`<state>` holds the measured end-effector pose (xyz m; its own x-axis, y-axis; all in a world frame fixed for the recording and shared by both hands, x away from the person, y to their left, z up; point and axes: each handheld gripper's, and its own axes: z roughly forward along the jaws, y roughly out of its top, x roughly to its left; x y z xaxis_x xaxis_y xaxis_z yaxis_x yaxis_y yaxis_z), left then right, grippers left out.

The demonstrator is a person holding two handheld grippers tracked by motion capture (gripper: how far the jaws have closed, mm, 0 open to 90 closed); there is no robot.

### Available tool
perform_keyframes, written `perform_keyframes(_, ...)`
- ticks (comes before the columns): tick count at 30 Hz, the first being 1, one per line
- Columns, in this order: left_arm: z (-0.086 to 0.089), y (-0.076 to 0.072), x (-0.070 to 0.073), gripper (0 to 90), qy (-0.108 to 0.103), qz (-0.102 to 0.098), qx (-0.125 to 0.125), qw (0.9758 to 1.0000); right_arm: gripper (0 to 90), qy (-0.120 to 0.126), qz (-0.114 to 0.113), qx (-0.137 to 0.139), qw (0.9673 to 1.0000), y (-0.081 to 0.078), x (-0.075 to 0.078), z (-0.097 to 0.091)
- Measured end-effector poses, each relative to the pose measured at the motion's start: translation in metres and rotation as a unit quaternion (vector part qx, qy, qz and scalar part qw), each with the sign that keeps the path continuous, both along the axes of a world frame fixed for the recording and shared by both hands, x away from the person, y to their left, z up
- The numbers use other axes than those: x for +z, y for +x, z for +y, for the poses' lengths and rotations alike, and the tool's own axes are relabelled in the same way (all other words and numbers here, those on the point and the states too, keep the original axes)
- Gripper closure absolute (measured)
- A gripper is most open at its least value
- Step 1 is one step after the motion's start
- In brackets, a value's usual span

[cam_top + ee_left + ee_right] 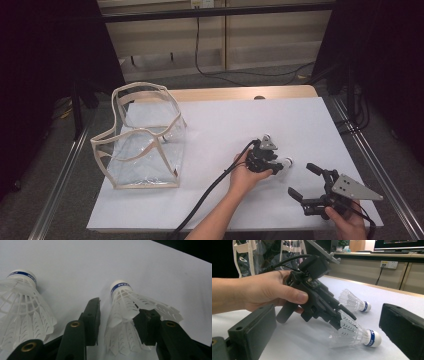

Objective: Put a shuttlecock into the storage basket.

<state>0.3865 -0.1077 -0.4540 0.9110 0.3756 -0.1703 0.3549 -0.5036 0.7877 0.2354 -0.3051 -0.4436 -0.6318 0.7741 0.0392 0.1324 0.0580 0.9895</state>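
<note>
Two white plastic shuttlecocks with blue-banded caps lie on the white table. My left gripper (276, 165) (120, 312) (344, 317), held in a hand, points at the nearer shuttlecock (287, 161) (125, 305) (355, 333). Its jaws stand on either side of that skirt: one pad touches the feathers, and a small gap shows at the other. The second shuttlecock (266, 136) (22, 302) (353, 301) lies just beyond, outside the jaws. My right gripper (301, 179) (327, 315) waits open near the front right edge, nothing between its fingers, aimed at the left gripper.
A clear plastic tote bag with beige trim (142, 140) (257, 255) stands open at the table's left. The left gripper's black cable (210, 192) trails toward the front edge. A wooden strip (240, 93) borders the far side; metal rails run along both sides.
</note>
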Motion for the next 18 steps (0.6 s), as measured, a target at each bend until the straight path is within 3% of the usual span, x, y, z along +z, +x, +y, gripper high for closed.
perform_keyframes(7,-0.0005,0.0021,-0.0036,65.7,0.007,-0.002,0.005,1.0,0.7,0.0,0.0,0.0,1.0,-0.0001,-0.0001,0.0)
perform_keyframes(13,0.0021,0.0041,-0.0046,88.8,-0.007,0.034,0.005,0.9994,0.7,0.0,-0.001,-0.001,1.0,-0.0002,0.0001,-0.0005)
perform_keyframes(16,0.0047,0.0033,-0.001,89.7,0.001,0.049,0.004,0.9988,0.7,0.001,0.0,-0.003,1.0,-0.0003,0.0002,-0.0011)
perform_keyframes(18,0.0073,0.003,0.0017,89.8,-0.005,0.052,0.001,0.9987,0.7,0.0,-0.001,-0.003,1.0,-0.0004,0.0002,-0.0011)
